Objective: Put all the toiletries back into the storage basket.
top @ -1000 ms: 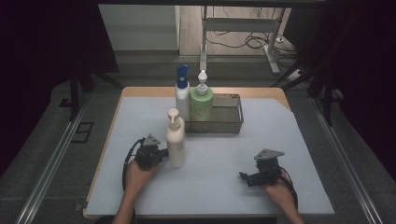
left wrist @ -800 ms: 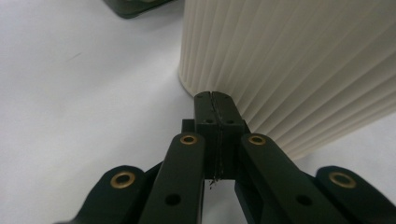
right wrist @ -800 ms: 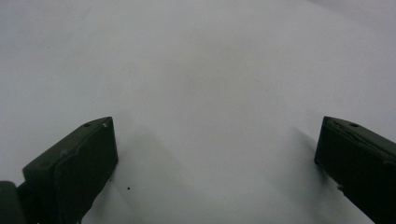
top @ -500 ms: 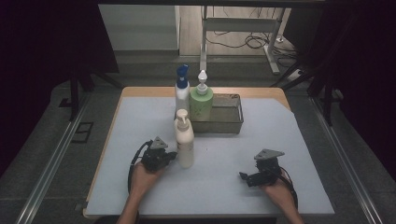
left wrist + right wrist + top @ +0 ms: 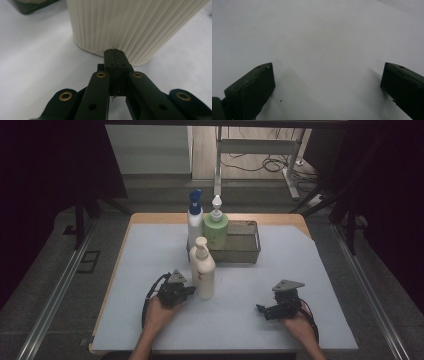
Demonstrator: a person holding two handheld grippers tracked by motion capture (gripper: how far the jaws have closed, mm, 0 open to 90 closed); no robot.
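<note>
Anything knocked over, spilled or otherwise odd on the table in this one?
Nothing stands out. The cream pump bottle stands upright by the shut left gripper; the green bottle and blue-capped bottle stand upright at the tray.

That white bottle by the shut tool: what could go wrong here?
The left tool is shut, its tips at the base of the tall white bottle. A low push might topple it rather than slide it. It could also bump the tray or the blue-capped bottle behind.
</note>
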